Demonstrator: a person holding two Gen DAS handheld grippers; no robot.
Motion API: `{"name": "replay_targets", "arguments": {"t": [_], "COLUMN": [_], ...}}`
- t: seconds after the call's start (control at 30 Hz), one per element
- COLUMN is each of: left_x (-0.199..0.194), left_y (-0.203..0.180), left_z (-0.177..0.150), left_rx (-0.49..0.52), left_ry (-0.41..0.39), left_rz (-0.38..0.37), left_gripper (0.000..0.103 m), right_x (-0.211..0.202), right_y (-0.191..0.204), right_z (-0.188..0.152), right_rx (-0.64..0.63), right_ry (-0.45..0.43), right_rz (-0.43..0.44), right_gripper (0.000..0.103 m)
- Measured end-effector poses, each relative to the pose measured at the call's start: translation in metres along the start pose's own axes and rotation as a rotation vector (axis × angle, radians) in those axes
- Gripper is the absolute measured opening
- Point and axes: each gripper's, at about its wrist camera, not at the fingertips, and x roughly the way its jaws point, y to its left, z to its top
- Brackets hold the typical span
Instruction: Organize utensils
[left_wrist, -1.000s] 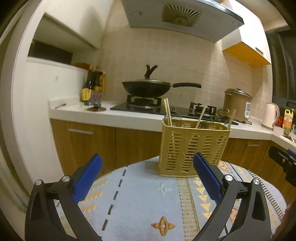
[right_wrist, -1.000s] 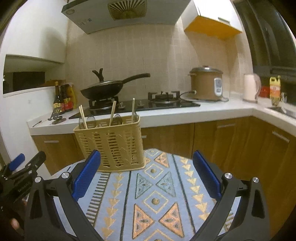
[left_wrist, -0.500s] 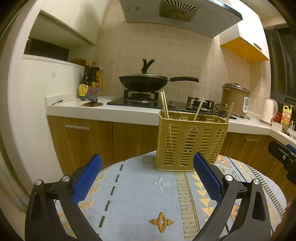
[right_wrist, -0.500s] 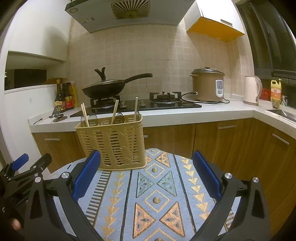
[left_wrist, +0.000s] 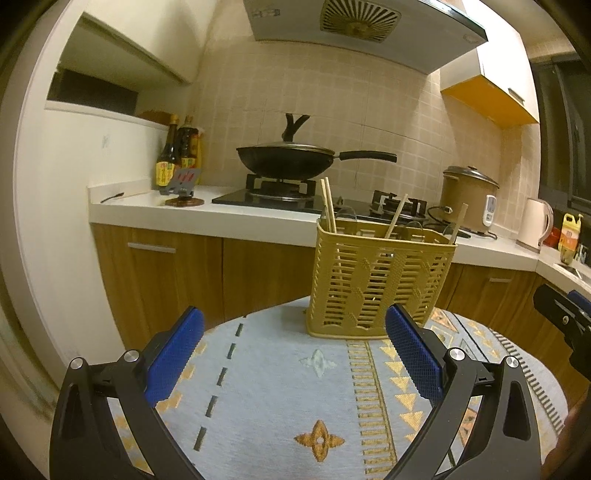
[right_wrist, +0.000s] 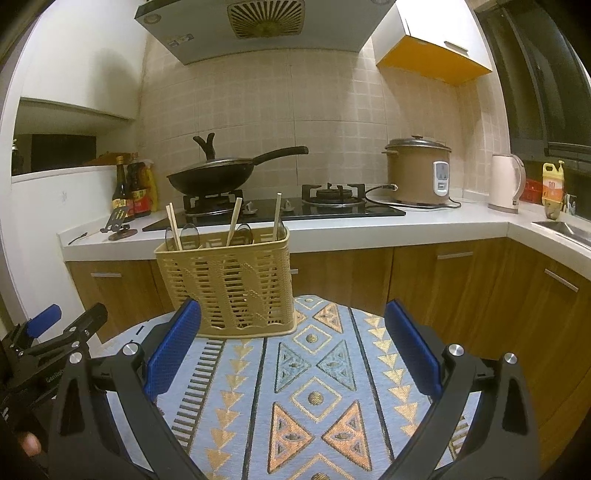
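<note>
A tan slotted utensil basket (left_wrist: 380, 280) stands at the far edge of the round table with the patterned cloth (left_wrist: 280, 384); it also shows in the right wrist view (right_wrist: 229, 288). Several wooden chopsticks (left_wrist: 328, 205) and clear spoons (right_wrist: 189, 234) stick up out of it. My left gripper (left_wrist: 293, 352) is open and empty, held above the cloth short of the basket. My right gripper (right_wrist: 291, 349) is open and empty, to the right of the basket. Each gripper shows at the edge of the other's view.
Behind the table runs a white kitchen counter (right_wrist: 369, 229) with a black wok (left_wrist: 288, 160) on the hob, sauce bottles (left_wrist: 177, 158), a rice cooker (right_wrist: 419, 171) and a kettle (right_wrist: 506, 184). Wooden cabinet doors (left_wrist: 162, 280) stand below it.
Both wrist views have shifted slightly, with the basket sitting a little lower and closer in the frames. Both grippers stay open and empty.
</note>
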Motion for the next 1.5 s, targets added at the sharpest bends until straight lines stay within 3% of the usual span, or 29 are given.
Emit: {"name": "replay_targets", "arguments": {"t": [1.5], "left_x": [-0.0011], "left_y": [-0.0074], "left_z": [-0.0036], "left_rx": [0.030], "left_ry": [0.005], "left_rz": [0.004], "left_gripper": [0.095], "right_x": [-0.0014], "right_y": [0.0035], "right_z": [-0.0009], "right_rx": [-0.014], "right_ry": [0.004], "right_rz": [-0.023], "right_gripper": [0.095]}}
